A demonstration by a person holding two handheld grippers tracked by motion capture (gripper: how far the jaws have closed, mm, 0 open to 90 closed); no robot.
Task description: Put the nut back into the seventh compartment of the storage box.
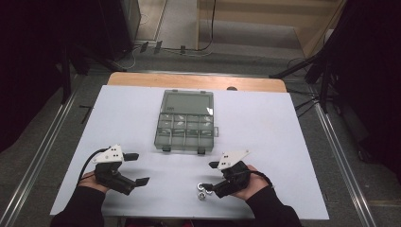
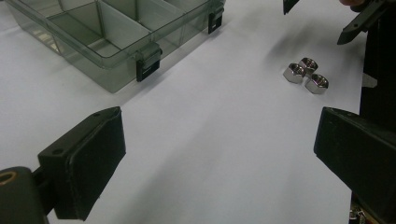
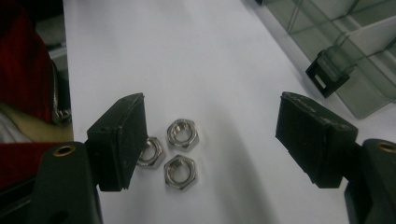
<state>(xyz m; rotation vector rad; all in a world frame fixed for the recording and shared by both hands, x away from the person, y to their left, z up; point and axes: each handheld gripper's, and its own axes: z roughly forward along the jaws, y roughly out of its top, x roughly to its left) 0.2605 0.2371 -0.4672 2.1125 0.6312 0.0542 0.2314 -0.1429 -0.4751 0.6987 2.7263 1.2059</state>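
Three metal nuts (image 3: 173, 154) lie clustered on the white table (image 1: 265, 123), touching each other, between the spread jaws of the right gripper (image 3: 210, 140); the left gripper (image 2: 219, 140), also spread, hovers nearby, the clear compartment box (image 1: 186, 122) beyond

No readable text, perhaps from blur.

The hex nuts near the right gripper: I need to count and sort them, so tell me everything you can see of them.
Three hex nuts of shiny silver metal lie flat, holes up, in a tight cluster where they seem to touch, on the white table top near its front edge. They sit loose, apart from the clear compartment box. The right gripper stands open around them; one pad overlaps the leftmost nut, contact unclear.
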